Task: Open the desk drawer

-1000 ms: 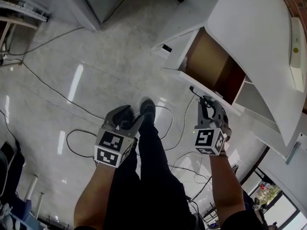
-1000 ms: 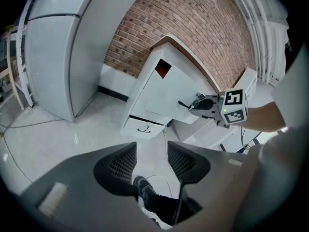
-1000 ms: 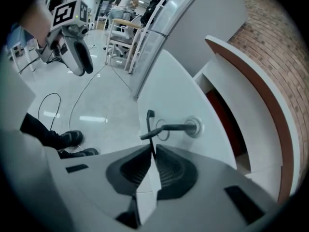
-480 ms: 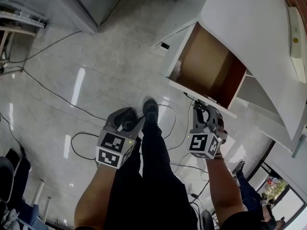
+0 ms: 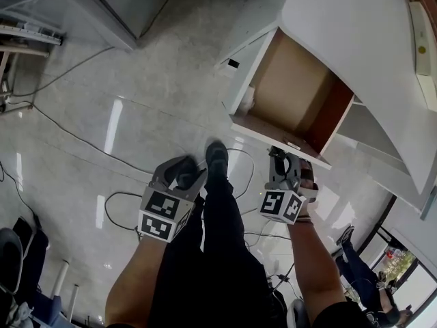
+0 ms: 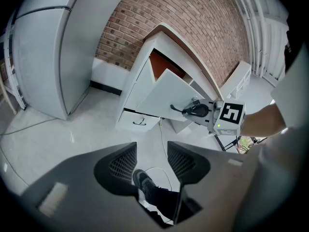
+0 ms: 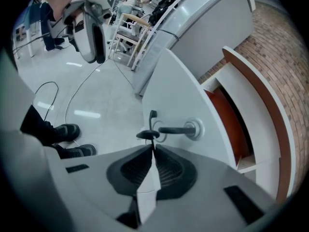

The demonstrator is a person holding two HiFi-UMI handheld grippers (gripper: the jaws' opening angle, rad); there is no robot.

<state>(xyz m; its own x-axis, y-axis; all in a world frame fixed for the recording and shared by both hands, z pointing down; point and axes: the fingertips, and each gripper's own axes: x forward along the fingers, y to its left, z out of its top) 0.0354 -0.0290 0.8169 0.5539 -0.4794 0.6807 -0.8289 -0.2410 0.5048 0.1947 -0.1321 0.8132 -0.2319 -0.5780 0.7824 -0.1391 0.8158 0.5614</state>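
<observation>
The white desk drawer with a brown wooden inside point(image 5: 290, 87) stands pulled well out from under the white worktop point(image 5: 355, 39), its pale front panel tilted toward the glossy pale floor point(image 5: 102, 115). The right gripper point(image 5: 283, 157) has its jaws pressed together, pinching the thin dark metal handle point(image 7: 171, 129) on the drawer front. The left gripper point(image 5: 184, 171) hangs apart from the drawer over the floor, jaws spread and empty, with the person's black shoe point(image 5: 215, 156) just beyond it
</observation>
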